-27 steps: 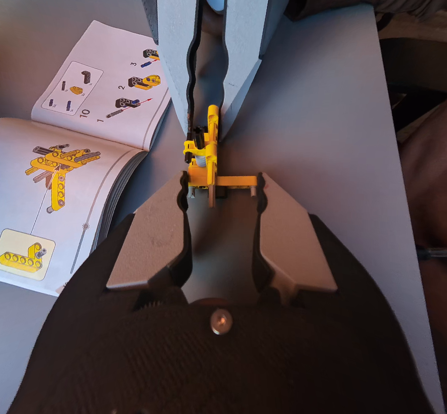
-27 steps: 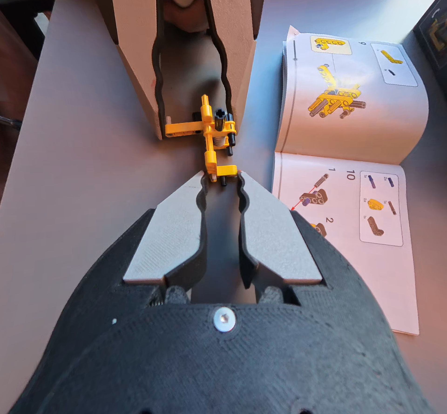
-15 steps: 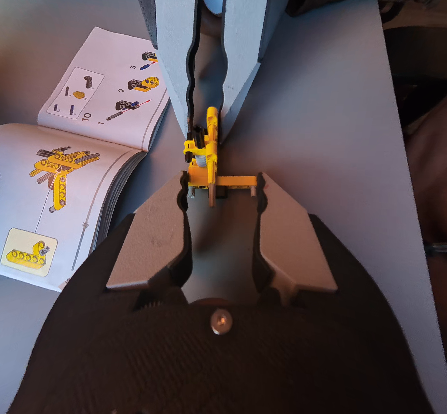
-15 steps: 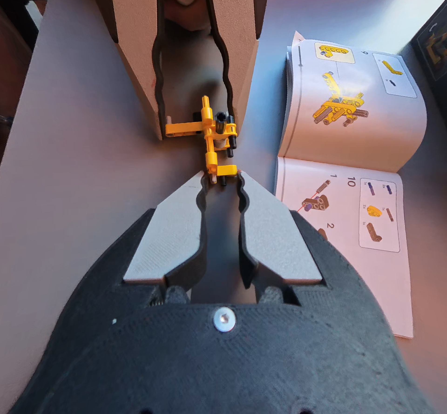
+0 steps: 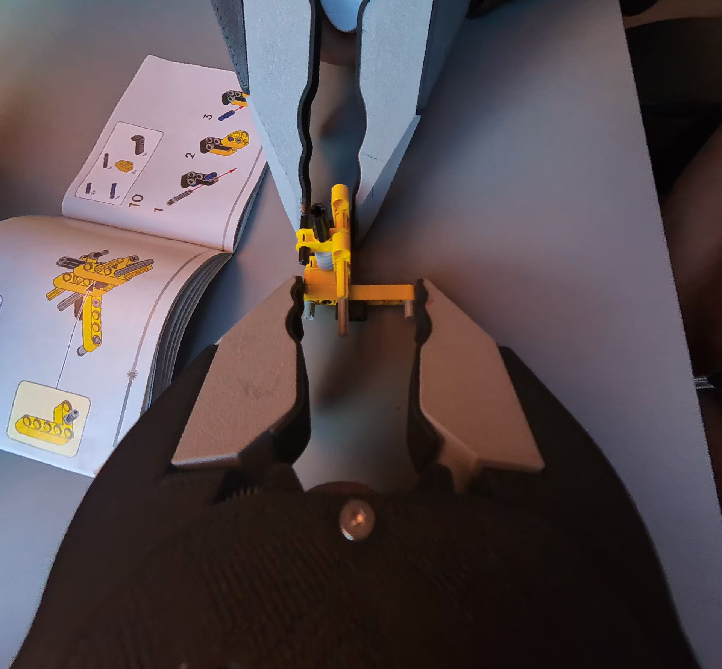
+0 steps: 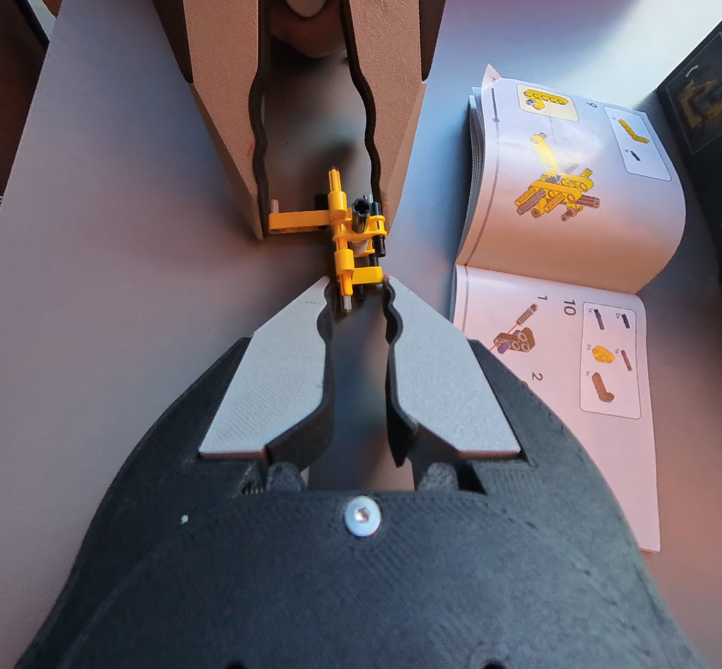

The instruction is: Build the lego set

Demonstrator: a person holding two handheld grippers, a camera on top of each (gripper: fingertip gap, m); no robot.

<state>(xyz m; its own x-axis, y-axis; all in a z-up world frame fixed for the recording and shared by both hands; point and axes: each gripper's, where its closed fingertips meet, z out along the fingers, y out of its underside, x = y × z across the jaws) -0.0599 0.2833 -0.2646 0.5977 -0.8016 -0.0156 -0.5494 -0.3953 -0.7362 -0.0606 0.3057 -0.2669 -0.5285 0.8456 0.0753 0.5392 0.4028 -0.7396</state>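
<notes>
Both grippers hold one small yellow and black plastic brick model (image 5: pixel 332 259) in the middle of the frame: the left gripper (image 5: pixel 357 294) squeezes its wide yellow bar, the right gripper (image 6: pixel 355 287) pinches its narrow end. They point at each other, tip to tip, over one grey table (image 5: pixel 508 220). One open paper picture booklet (image 5: pixel 117 240) lies at the left.

Glossy yellow plastic assembly (image 5: pixel 332 259), paper booklet (image 5: pixel 117 259), matt grey table (image 5: pixel 508 220).

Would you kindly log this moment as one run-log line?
left gripper: shut on yellow brick assembly | right gripper: shut on it | booklet: open
</notes>
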